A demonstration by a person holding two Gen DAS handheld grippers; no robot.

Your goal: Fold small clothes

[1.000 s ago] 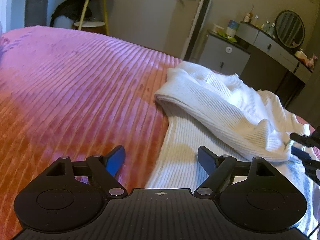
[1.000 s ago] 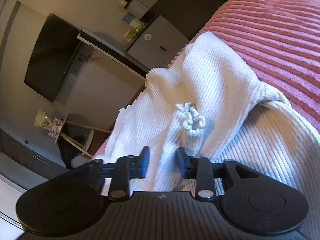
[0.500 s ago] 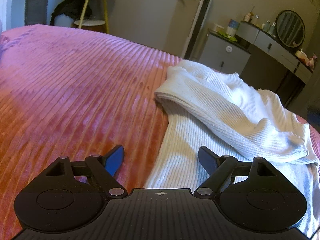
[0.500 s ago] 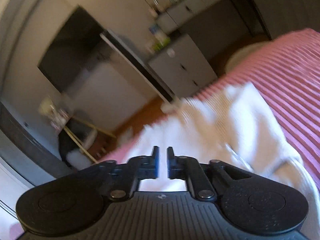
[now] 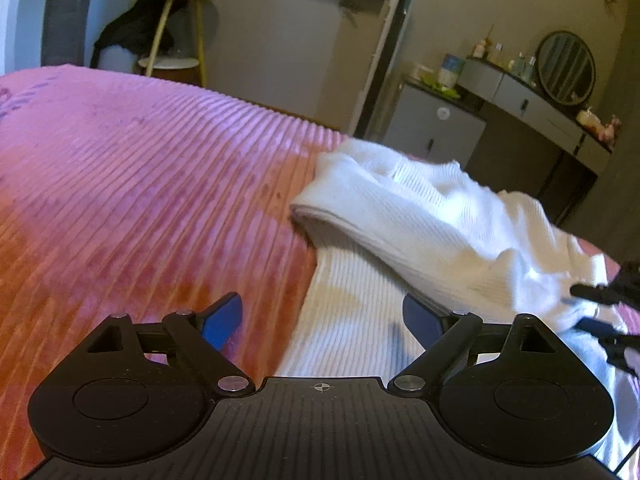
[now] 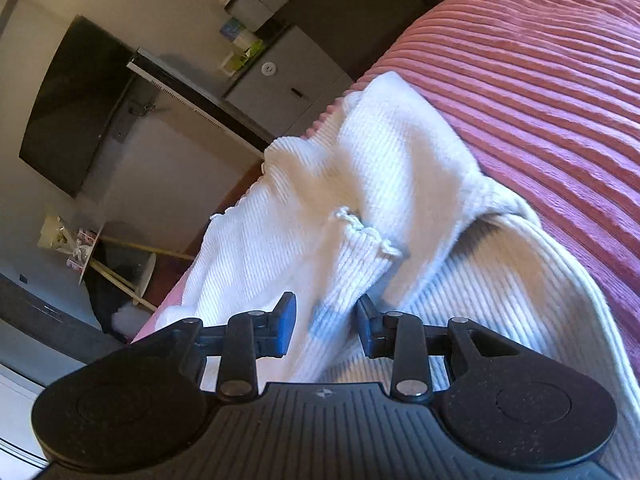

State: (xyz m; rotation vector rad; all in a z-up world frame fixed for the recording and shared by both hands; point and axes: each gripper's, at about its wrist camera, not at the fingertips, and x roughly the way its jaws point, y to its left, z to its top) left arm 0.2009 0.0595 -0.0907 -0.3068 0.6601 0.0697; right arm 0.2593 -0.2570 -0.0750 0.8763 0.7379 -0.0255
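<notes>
A white ribbed knit garment [image 5: 408, 224] lies partly folded on the pink ribbed bedspread [image 5: 140, 184]. My left gripper [image 5: 322, 316] is open and empty, low over the garment's near left edge. My right gripper [image 6: 325, 324] is open, with a frilled sleeve cuff [image 6: 360, 240] lying between and just beyond its fingers. The right gripper also shows at the right edge of the left wrist view [image 5: 600, 312], at the garment's far side. The garment fills the middle of the right wrist view [image 6: 380, 168].
The bed's far edge lies just behind the garment. Beyond it stand a grey cabinet [image 5: 436, 124], a dresser with a round mirror [image 5: 564, 68], a wall television [image 6: 72, 104] and a small side table [image 5: 176, 32].
My right gripper was shut and lifted away half a second ago; now it is open and back down at the sleeve cuff. The left gripper has barely moved.
</notes>
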